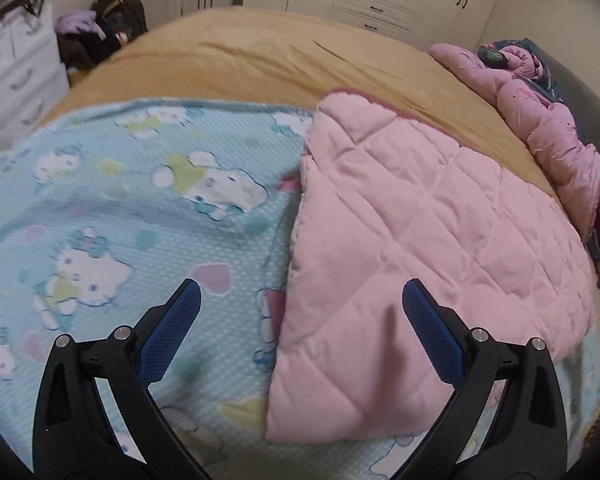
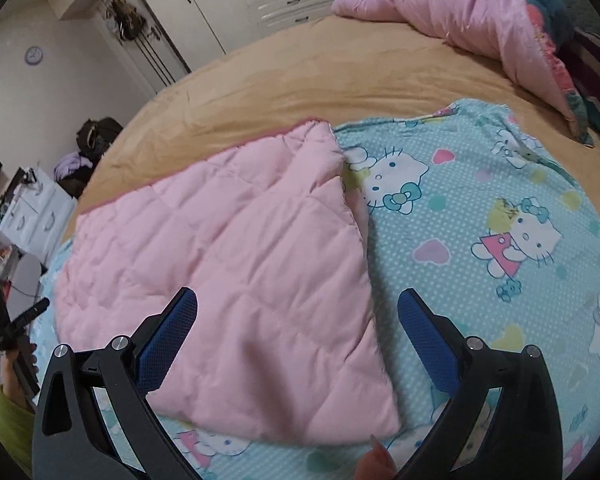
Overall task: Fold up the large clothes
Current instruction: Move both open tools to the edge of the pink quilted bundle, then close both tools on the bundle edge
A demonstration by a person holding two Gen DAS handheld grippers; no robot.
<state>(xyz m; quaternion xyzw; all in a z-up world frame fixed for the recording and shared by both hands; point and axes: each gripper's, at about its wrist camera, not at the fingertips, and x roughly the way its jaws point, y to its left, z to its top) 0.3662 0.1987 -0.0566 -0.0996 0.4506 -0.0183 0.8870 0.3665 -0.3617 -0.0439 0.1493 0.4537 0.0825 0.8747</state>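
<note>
the tan bed point(image 1: 260, 60) gave plenty of bare room toward its far side. on it the blue cartoon-print quilt point(image 1: 120, 200) lay spread flat, one part folded over to show its pink quilted lining point(image 1: 420, 240). it looked soft, puffy and light, likely to sag, so the folded corner point(image 2: 384, 424) near the front edge seemed the best hold. the left gripper point(image 1: 300, 304) and right gripper point(image 2: 296, 312) both hovered wide apart, holding nothing. a pink jacket point(image 2: 460, 12) lay well apart.
</note>
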